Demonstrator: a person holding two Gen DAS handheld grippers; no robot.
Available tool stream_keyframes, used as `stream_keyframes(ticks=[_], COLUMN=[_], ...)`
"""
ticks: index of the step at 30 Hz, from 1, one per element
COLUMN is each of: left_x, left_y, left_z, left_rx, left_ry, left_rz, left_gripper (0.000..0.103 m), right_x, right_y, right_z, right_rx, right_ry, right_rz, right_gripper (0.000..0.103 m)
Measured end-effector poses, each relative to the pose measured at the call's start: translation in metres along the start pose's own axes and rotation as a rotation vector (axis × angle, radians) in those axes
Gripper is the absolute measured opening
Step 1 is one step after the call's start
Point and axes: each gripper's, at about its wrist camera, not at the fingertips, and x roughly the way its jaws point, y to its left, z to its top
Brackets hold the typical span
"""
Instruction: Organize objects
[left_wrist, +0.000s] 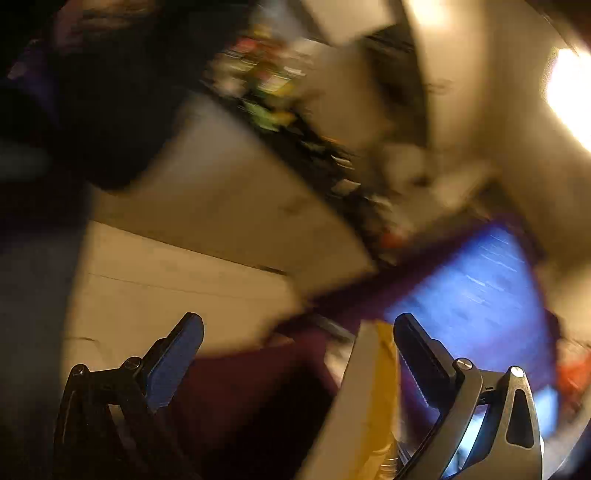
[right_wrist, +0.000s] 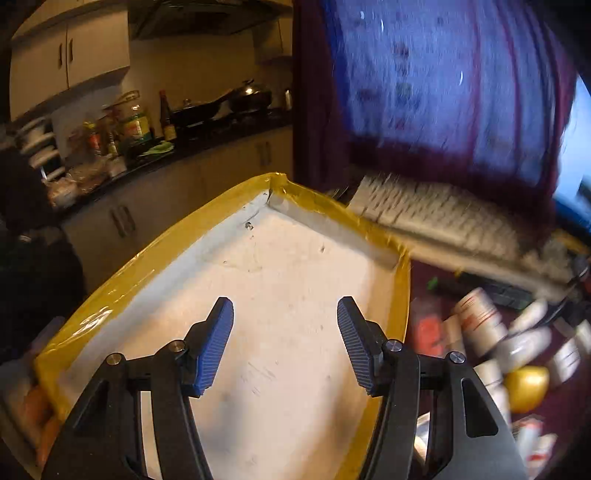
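Observation:
A white shallow tray (right_wrist: 266, 295) with yellow-taped rims fills the middle of the right wrist view, its inside bare. My right gripper (right_wrist: 285, 317) is open and empty just above the tray's floor. To the tray's right lie several white bottles (right_wrist: 480, 317), a yellow round object (right_wrist: 526, 386) and an orange packet (right_wrist: 428, 330), all blurred. In the left wrist view my left gripper (left_wrist: 298, 328) is open; the tray's yellow-taped edge (left_wrist: 373, 398) stands on end between the jaws beside the right finger (left_wrist: 417, 354), touching or not I cannot tell.
A white keyboard (right_wrist: 443, 218) and a lit blue monitor (right_wrist: 443, 77) stand behind the tray on a dark red table (right_wrist: 439, 273). A kitchen counter (right_wrist: 207, 144) with bottles and pans lies at the back left. The left wrist view is heavily blurred.

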Motion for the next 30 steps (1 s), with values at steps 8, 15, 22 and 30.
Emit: stream_keyframes(ticks=[8,15,22,30], left_x=[0.053,-0.012,0.000,-0.006], left_y=[0.011,-0.043,-0.113,-0.151], left_z=[0.009,-0.010,-0.079,-0.144], left_rx=[0.053,0.420,0.683,0.834], left_ry=[0.069,-0.179,0.262,0.400], left_rz=[0.223,0.225,-0.094,-0.270], left_gripper=[0.101,0.101,0.101,0.101], right_x=[-0.029,-0.067,-0.126,-0.146], right_y=[-0.045,-0.074,-0.066,-0.091], right_z=[0.012,-0.038,-0.095,-0.121], right_rx=[0.033,0.036,0.107,0.392], right_ry=[-0.186,-0.214,-0.170,-0.062], right_rz=[-0.144,-0.399,-0.470,-0.353], right_gripper=[0.058,0.058,0.058,0.067])
